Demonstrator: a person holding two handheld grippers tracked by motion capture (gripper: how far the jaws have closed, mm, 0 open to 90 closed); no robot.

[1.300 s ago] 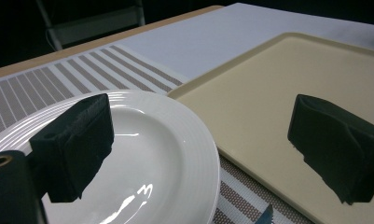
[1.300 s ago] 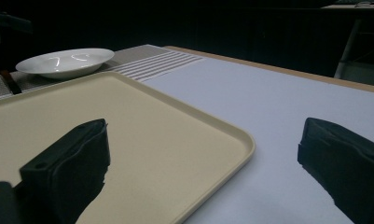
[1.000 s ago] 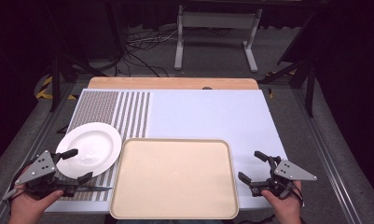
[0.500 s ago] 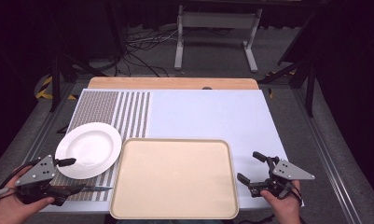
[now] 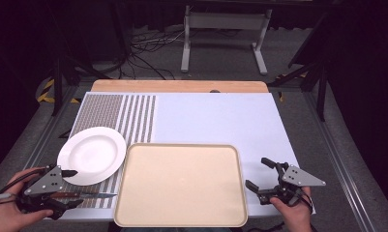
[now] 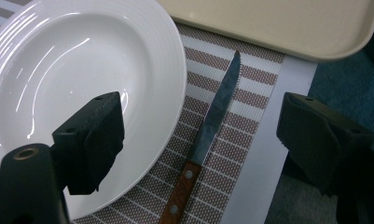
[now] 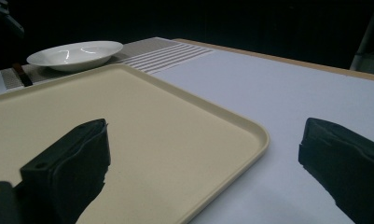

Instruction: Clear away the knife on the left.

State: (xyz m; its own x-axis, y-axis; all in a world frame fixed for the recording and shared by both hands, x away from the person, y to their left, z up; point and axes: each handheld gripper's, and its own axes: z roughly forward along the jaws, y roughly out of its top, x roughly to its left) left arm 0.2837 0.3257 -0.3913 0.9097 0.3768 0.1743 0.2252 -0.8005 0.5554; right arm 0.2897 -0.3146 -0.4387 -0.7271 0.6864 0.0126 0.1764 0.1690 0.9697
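Note:
A white plate sits on the striped placemat at the left, touching the left rim of a large beige tray. A wooden-handled knife lies on the mat just in front of the plate, blade toward the tray. My left gripper hovers open over the knife's handle end. In the left gripper view the knife lies between the spread jaws, untouched, with the plate under the left jaw. My right gripper is open beside the tray's right edge, with the tray corner between its jaws.
The table's white surface stretches behind the tray, with a wooden strip along the far edge. The table's near edge runs just under both hands. Cables and a metal stand lie on the floor beyond.
My left gripper has drawn back a little toward the near left corner, staying open over the knife. The right gripper has hardly moved.

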